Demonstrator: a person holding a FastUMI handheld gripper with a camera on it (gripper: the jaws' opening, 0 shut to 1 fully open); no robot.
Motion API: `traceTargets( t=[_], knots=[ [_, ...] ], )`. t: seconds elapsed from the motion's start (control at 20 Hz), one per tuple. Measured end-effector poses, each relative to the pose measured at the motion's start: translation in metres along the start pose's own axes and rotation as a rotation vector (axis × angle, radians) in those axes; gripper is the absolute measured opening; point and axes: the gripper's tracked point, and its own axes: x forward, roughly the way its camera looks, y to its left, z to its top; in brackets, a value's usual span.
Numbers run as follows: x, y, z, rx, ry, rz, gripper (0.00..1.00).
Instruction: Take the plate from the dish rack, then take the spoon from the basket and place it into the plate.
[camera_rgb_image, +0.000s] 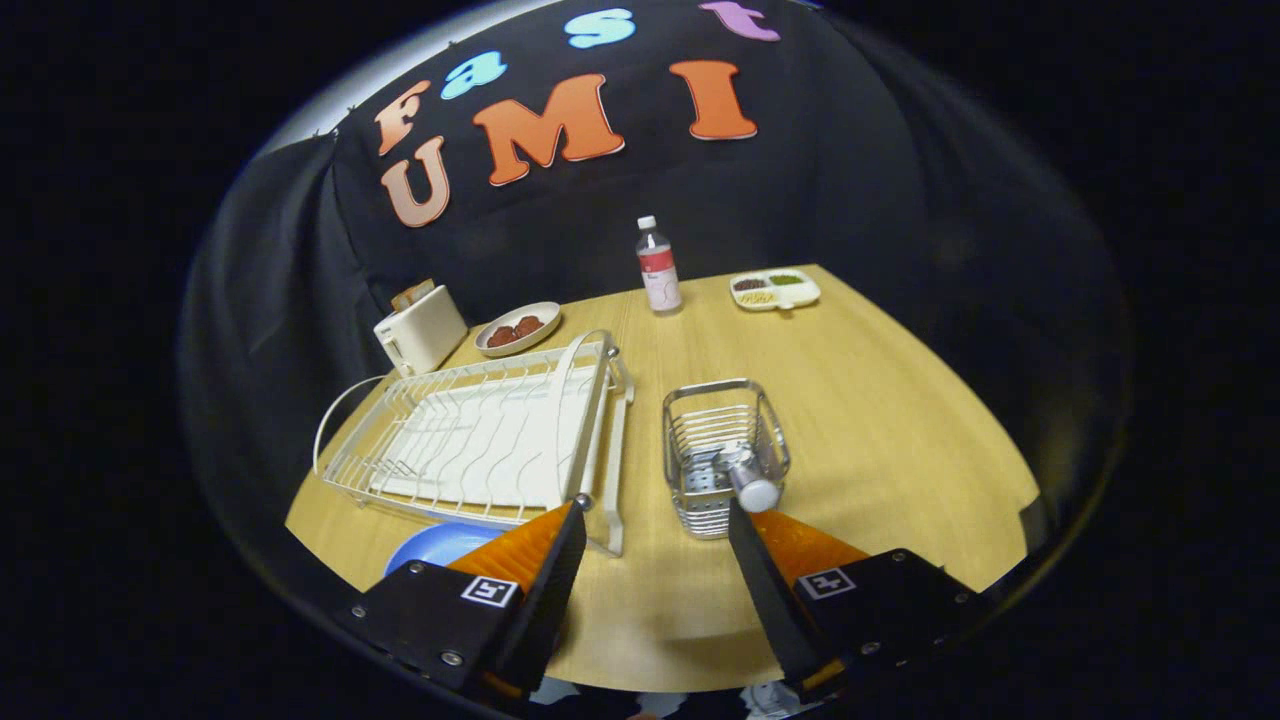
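Note:
A white wire dish rack (480, 440) lies on the wooden table, ahead and left of my fingers, with nothing standing in it. A blue plate (435, 545) rests flat on the table at the rack's near edge, partly hidden behind my left finger. Ahead of my right finger stands a metal wire basket (722, 455). The spoon's pale handle end (752, 488) sticks up out of it, close to my right fingertip. My gripper (655, 515) is open above the table, with nothing between its fingers.
At the back of the table (900, 440) are a white toaster (418, 332), a bowl of dark food (517, 328), a plastic bottle (658, 266) and a divided snack tray (774, 289). Black cloth walls close in the booth.

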Motion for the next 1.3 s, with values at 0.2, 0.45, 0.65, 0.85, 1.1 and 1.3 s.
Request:
traceTargets(
  t=[0.2,0.45,0.65,0.85,1.1,1.3],
  knots=[
    [0.000,-0.018,-0.001,-0.064,-0.017,-0.040,0.87],
    [0.001,-0.039,-0.011,-0.067,-0.002,-0.072,0.80],
    [0.003,-0.043,0.021,-0.104,-0.121,-0.086,0.70],
    [0.019,-0.043,0.026,-0.139,-0.111,-0.105,0.42],
    [0.025,-0.035,0.033,-0.131,-0.074,-0.066,0.13],
    [0.016,-0.040,0.058,-0.091,-0.075,-0.051,0.10]
  ],
)
